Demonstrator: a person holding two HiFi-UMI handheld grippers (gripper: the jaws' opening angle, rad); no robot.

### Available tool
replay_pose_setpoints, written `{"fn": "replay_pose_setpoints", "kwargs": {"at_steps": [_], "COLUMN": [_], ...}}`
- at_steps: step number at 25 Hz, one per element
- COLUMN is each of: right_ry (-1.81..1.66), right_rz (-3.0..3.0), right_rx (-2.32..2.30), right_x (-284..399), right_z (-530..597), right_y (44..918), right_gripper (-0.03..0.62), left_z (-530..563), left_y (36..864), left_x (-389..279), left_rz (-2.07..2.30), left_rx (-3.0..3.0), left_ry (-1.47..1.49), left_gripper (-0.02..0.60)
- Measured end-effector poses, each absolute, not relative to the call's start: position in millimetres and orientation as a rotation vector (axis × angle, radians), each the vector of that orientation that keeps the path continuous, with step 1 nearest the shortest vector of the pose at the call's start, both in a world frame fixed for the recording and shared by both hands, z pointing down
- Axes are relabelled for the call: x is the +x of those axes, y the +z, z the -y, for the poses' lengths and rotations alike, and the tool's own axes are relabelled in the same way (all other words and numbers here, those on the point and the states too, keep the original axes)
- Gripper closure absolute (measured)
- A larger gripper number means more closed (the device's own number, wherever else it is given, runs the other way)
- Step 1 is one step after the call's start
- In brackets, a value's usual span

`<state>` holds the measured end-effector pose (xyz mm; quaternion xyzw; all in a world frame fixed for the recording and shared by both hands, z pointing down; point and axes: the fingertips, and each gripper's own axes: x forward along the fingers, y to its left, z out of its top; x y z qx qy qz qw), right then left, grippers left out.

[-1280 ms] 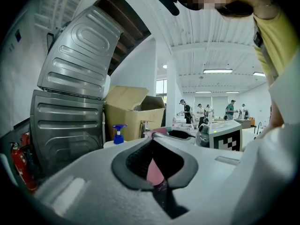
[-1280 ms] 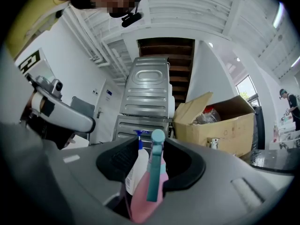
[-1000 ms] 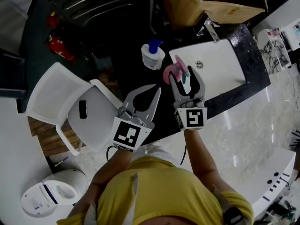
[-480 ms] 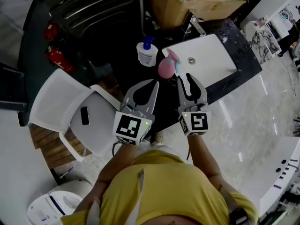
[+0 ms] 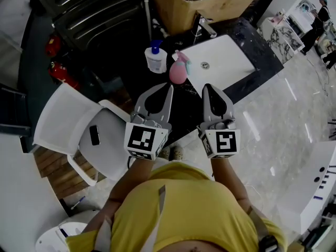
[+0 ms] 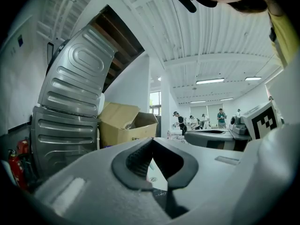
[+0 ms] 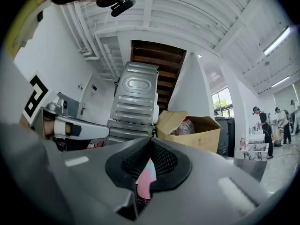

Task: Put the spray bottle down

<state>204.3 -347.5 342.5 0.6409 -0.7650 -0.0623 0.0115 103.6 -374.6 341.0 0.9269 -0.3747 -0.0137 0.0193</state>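
The pink spray bottle (image 5: pixel 177 70) with its teal trigger stands upright on the dark counter (image 5: pixel 185 108), at the left edge of the white sink (image 5: pixel 226 66). My right gripper (image 5: pixel 208 87) is drawn back from it, nearer the person, shut with nothing between its fingers. In the right gripper view the bottle (image 7: pixel 146 181) shows as a pink patch through the gap behind the closed tips (image 7: pixel 150 139). My left gripper (image 5: pixel 169 88) hangs beside the right one, shut and empty, its tips (image 6: pixel 151 139) meeting in its own view.
A white pump bottle with a blue top (image 5: pixel 156 58) stands left of the spray bottle. A cardboard box (image 5: pixel 210 1) sits behind the sink. A white chair (image 5: pixel 73 121) with a phone (image 5: pixel 94 135) on it stands left of the counter. People stand far right.
The right gripper let go of the spray bottle, shut its jaws and drew back toward the person. The left gripper drew back too. The bottle stays standing by the sink.
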Motion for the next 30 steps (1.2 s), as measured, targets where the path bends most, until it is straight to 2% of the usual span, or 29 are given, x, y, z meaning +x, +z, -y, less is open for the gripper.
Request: {"fn": "replay_pose_setpoints", "kwargs": {"at_steps": [14, 30], "right_ry": [-0.209, -0.119], "right_rz": [2.370, 2.319], "right_rx": [2.071, 2.052], "right_x": [206.2, 209.9], "right_z": [325.2, 328.2], "right_y": [305.2, 326.2], "right_gripper": [0.595, 0.595], "left_z": [357.9, 364.1], "left_y": [324.6, 326.7], "left_x": [93.2, 92.4], "left_rz": [1.187, 1.184], "left_rx": [2.874, 2.877], "left_ry": [-0.026, -0.034], "left_gripper": [0.581, 0.581]}}
